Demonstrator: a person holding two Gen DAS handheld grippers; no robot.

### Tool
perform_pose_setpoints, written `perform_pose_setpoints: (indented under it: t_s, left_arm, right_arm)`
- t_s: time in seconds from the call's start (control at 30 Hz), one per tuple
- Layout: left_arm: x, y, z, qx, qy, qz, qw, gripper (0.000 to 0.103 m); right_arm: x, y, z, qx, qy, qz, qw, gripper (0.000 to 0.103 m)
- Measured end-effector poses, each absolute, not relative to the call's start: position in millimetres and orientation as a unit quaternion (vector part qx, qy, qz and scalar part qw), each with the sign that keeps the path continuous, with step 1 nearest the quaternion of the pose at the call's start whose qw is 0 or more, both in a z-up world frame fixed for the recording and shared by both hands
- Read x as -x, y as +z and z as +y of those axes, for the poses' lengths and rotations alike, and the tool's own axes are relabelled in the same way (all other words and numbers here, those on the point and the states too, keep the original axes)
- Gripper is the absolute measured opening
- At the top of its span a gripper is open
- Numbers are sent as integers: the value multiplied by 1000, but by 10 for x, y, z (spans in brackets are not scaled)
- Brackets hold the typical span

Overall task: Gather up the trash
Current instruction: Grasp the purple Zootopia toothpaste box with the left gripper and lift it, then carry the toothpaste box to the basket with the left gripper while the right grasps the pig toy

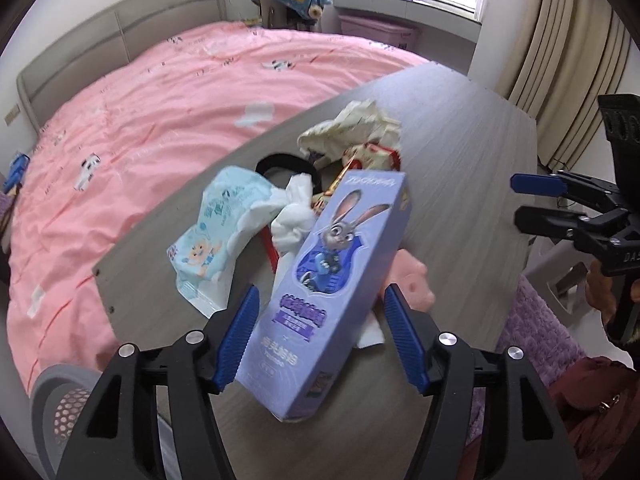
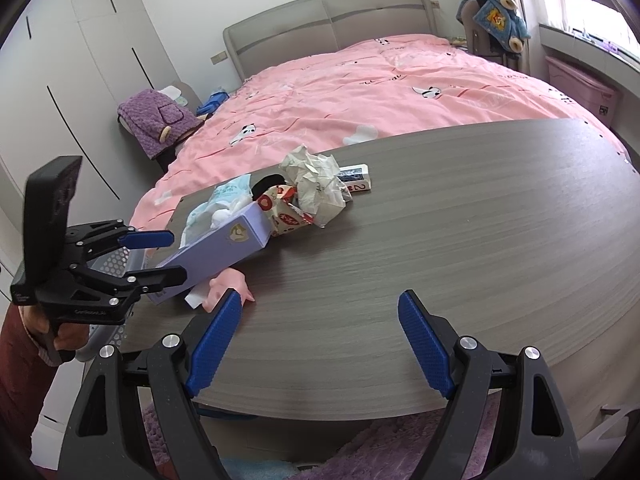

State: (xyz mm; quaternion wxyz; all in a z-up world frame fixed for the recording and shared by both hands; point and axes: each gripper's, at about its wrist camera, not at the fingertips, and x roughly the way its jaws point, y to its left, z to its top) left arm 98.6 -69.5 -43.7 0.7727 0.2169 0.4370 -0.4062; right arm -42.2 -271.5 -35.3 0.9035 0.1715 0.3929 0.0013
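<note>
- trash is lying in a loose pile on the grey surface [image 2: 420, 240], beside the bed [image 2: 360, 92].
- purple carton [image 1: 332, 280] is sitting tilted between the left claw [image 1: 320, 336] pads, which look spread, seemingly not pinching; closing squarely across its narrow sides should be steadying it.
- right claw [image 2: 320, 344] is hovering wide open, holding nothing.
- crumpled paper [image 2: 316, 184] and tissue packet [image 1: 212, 236] are waiting behind.

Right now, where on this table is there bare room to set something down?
The table is bare from the crumpled paper and playing-card box across to its window-side end, and in front of the right gripper. It is crowded at the other end, around the purple box.
</note>
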Motion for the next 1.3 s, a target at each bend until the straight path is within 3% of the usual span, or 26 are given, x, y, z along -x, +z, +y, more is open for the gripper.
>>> perform_pose_setpoints:
  t_s: [0.17,0.4,0.73,1.3]
  left_arm:
    - [-1114,-546,-714,-205,-421,463,752,68]
    - [-1131,-615,-772,-205,-422,473,745,68]
    - [-1031,-519,-755,-198,-421,463,754,51]
    - [-642,-259,-485,-152,-383,429,804,46]
  right_arm:
    - [401,-383,-2769,-177,-3,395,901,79]
    - [392,-414,-2787,-179,-3,398,900,79]
    - [401,-415,-2787,-178,-3,395,901,79]
    - [473,-372,-2657,-168,4,391,905,79]
